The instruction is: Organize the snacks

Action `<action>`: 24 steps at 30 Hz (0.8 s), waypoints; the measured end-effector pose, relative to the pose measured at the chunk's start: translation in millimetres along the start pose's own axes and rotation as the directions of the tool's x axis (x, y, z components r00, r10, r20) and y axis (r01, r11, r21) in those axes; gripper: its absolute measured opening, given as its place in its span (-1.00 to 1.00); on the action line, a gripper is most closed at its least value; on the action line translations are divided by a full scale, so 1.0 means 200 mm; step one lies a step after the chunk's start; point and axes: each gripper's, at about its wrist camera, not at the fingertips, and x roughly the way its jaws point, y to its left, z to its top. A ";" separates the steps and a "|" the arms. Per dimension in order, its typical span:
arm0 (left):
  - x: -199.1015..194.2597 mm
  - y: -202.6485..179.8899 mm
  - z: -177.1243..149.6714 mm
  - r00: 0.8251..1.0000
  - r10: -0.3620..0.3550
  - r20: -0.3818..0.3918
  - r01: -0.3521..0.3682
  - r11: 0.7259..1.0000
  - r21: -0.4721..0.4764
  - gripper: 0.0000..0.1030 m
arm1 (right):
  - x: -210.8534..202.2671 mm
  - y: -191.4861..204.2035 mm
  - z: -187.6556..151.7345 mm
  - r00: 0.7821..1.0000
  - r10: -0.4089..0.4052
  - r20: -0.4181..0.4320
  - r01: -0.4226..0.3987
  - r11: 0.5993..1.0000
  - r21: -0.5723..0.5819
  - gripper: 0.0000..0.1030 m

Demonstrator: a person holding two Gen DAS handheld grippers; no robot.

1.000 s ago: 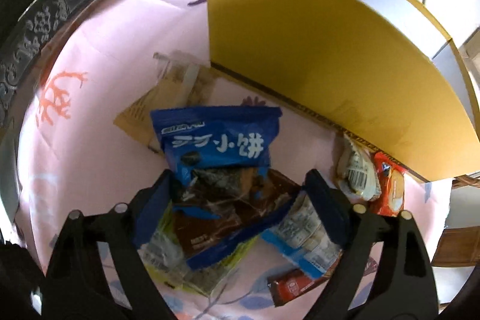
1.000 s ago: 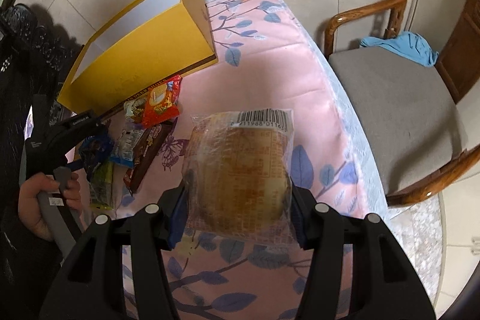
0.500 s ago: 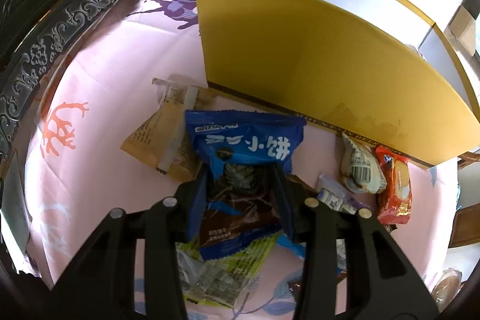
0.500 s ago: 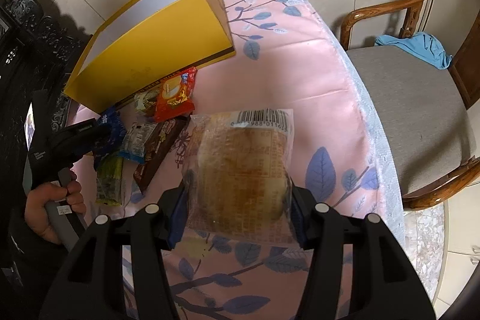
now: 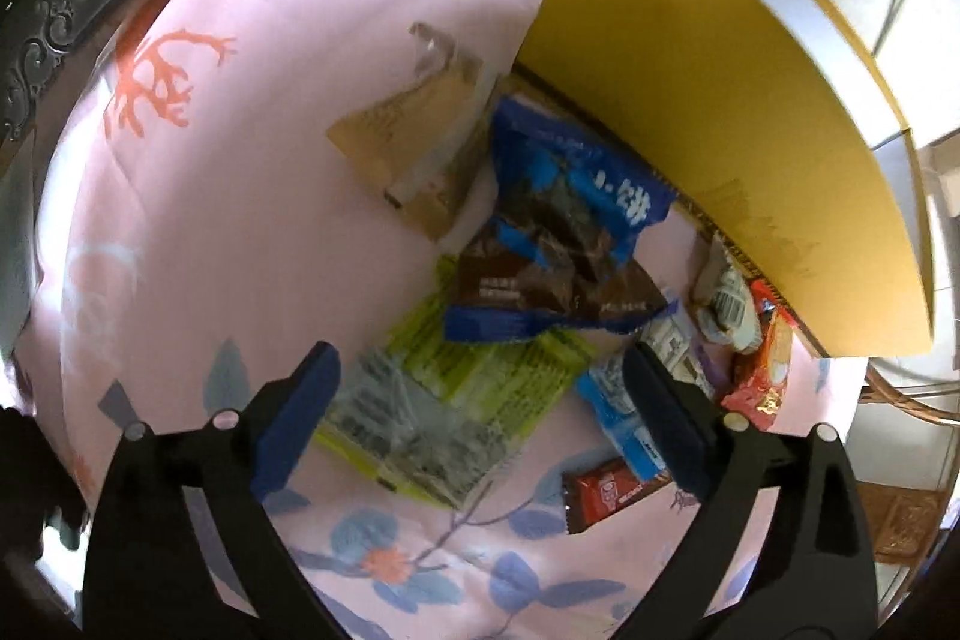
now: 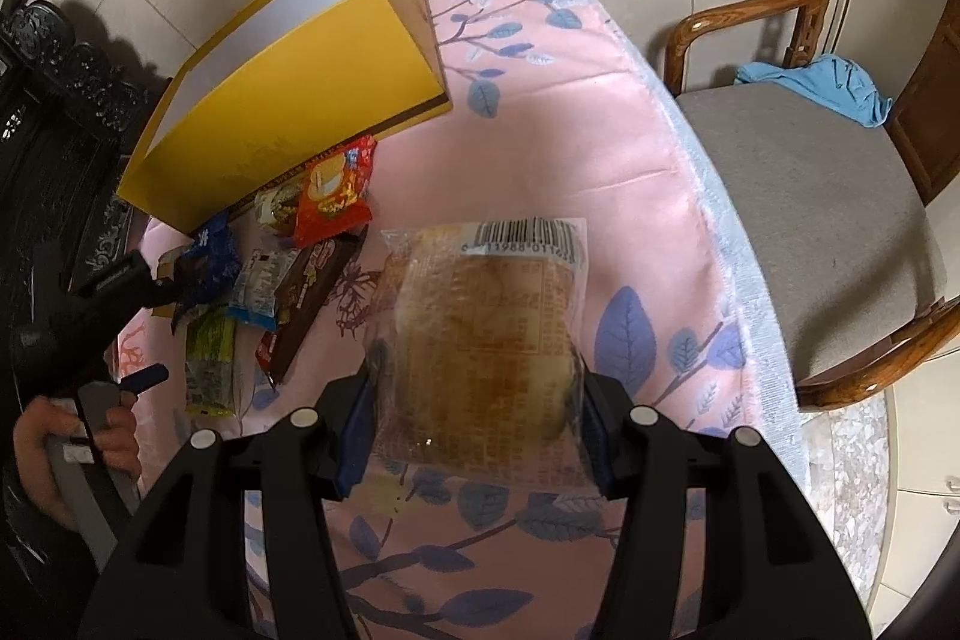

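My left gripper point(image 5: 480, 400) is open and empty above a green snack packet point(image 5: 456, 388). A blue cookie bag point(image 5: 564, 214) lies crumpled just ahead of it, beside a tan packet point(image 5: 414, 148) and a yellow box point(image 5: 720, 100). My right gripper point(image 6: 477, 418) is shut on a clear-wrapped bread bun point(image 6: 480, 340), held above the pink tablecloth point(image 6: 570, 148). The yellow box point(image 6: 300, 70) and the snack pile, with a red packet point(image 6: 333, 190), lie to its far left.
A brown bar point(image 5: 606, 496), a light blue packet point(image 5: 624, 400) and a red packet point(image 5: 762, 376) lie to the right of my left gripper. A wooden chair point(image 6: 810, 196) with a blue cloth point(image 6: 822, 88) stands at the table's right edge.
My left gripper closed on the blue cookie bag, then opened and pulled back, leaving the bag crumpled on the pile. My right gripper kept hold of the bun and drifted slightly.
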 end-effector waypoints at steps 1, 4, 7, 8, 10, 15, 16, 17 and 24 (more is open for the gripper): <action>0.01 -0.02 0.00 1.000 0.014 -0.002 -0.014 1.000 0.003 0.87 | 0.01 0.01 -0.01 1.000 0.006 -0.004 -0.007 1.000 -0.003 0.08; 0.05 -0.09 0.04 0.998 0.054 -0.019 -0.053 0.998 0.028 0.88 | 0.01 0.01 -0.01 1.000 0.019 -0.012 -0.019 1.000 -0.004 0.08; 0.08 -0.11 0.11 0.998 0.052 -0.030 -0.051 0.998 0.037 0.93 | 0.01 -0.01 0.00 1.000 0.016 -0.009 -0.016 1.000 -0.003 0.08; 0.08 -0.12 0.13 0.998 0.064 -0.023 -0.063 0.997 0.049 0.94 | 0.01 -0.01 0.00 1.000 0.012 -0.005 -0.012 1.000 -0.001 0.08; 0.08 -0.16 0.16 0.997 0.080 0.001 -0.079 0.991 0.105 0.96 | 0.00 -0.04 0.00 1.000 0.006 -0.002 -0.006 1.000 0.011 0.08; 0.04 -0.26 0.13 0.987 0.150 0.063 -0.162 0.940 0.301 0.96 | 0.00 -0.06 -0.01 1.000 0.000 -0.005 0.000 0.999 0.033 0.08; 0.00 -0.26 0.12 0.985 0.151 0.081 -0.169 0.934 0.315 0.96 | 0.00 -0.06 -0.01 1.000 0.001 -0.001 -0.001 1.000 0.031 0.08; -0.02 -0.25 0.11 0.986 0.144 0.086 -0.164 0.936 0.311 0.96 | -0.01 -0.06 -0.01 1.000 0.000 0.002 0.000 1.000 0.029 0.09; 0.04 -0.24 0.20 0.989 0.148 -0.013 -0.142 0.968 0.205 0.96 | 0.03 -0.01 -0.03 0.999 0.023 -0.022 -0.023 1.000 0.017 0.09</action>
